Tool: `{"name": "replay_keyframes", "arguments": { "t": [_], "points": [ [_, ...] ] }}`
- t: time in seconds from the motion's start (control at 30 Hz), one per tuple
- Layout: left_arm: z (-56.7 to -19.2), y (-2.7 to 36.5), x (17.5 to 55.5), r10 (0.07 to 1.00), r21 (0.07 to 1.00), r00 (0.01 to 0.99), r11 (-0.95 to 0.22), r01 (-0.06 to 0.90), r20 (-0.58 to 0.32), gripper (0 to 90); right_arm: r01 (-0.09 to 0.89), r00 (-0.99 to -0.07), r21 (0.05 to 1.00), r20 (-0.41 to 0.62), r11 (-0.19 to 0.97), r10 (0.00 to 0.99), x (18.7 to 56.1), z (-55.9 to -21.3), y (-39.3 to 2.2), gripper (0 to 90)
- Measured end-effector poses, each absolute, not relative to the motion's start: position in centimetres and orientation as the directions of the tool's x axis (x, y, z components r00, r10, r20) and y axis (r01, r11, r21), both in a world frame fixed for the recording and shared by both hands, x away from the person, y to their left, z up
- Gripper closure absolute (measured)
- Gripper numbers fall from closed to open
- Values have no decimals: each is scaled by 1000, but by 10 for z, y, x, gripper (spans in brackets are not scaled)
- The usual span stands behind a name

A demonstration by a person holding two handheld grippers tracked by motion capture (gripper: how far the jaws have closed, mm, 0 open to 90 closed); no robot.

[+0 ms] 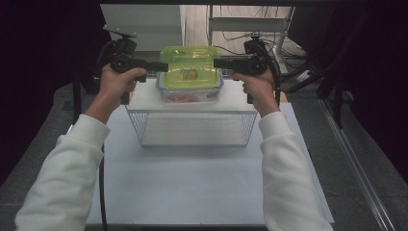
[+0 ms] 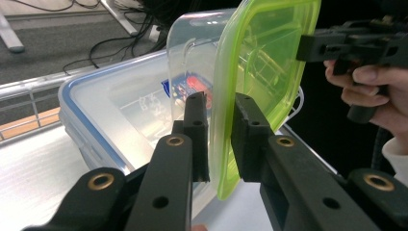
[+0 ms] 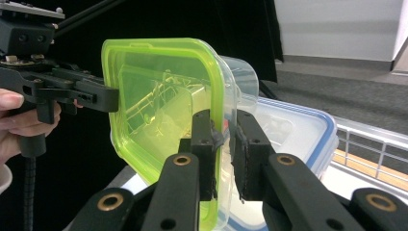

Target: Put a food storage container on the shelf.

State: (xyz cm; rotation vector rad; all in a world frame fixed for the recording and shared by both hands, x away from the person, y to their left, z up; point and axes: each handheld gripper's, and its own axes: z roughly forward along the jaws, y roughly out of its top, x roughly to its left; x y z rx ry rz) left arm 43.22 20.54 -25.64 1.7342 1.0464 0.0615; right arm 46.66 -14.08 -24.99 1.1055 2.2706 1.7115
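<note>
Around you the room is dark, with black curtains at the left and right edges of the high view and cables on the floor in the upper right. The white table (image 1: 192, 187) fills the lower middle of that frame, and your white sleeves come up from the bottom corners. In the middle of the frame stands a wire basket (image 1: 192, 127), and just above it sits a clear box with a blue-rimmed lid (image 1: 166, 94). Above that box, in the upper middle of the frame, you hold the clear container with the green lid (image 1: 190, 67) between your two tools, one on each side. Your left gripper (image 1: 163, 67) comes in from the left of the high view; in the left gripper view its jaws stand narrow, one on each side of the green lid's edge at the lower centre of the frame, closed on that rim. Your right gripper (image 1: 217, 63) comes in from the right; in the right gripper view its jaws likewise pinch the lid's rim at the lower centre, with little gap between them. A small orange and green item shows through the lid, too blurred to name.
</note>
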Motion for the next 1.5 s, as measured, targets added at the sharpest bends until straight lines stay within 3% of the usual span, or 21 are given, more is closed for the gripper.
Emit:
{"name": "replay_keyframes", "arguments": {
  "t": [0.47, 0.8, 0.93, 1.07, 1.23, 1.5],
  "points": [
    [-265, 197, 446, 690, 765, 539, 31, 644, -482, 708, 523, -679, 851, 389, 39, 622, 484, -257, -135, 726],
    [-271, 202, 446, 669, 758, 544, 45, 650, -506, 664, 565, -655, 825, 432, 22, 620, 496, -267, -133, 662],
    [-273, 201, 448, 667, 759, 545, 48, 650, -509, 569, 566, -647, 824, 416, 36, 639, 495, -269, -131, 625],
    [-272, 198, 449, 658, 761, 559, 33, 648, -504, 435, 567, -629, 823, 404, 37, 664, 493, -267, -131, 503],
    [-270, 201, 449, 669, 768, 551, 47, 639, -499, 267, 571, -618, 820, 409, 26, 671, 493, -266, -135, 433],
    [-269, 204, 445, 682, 777, 551, 40, 628, -480, 228, 573, -642, 818, 410, 51, 648, 487, -266, -130, 439]
  ]
}}
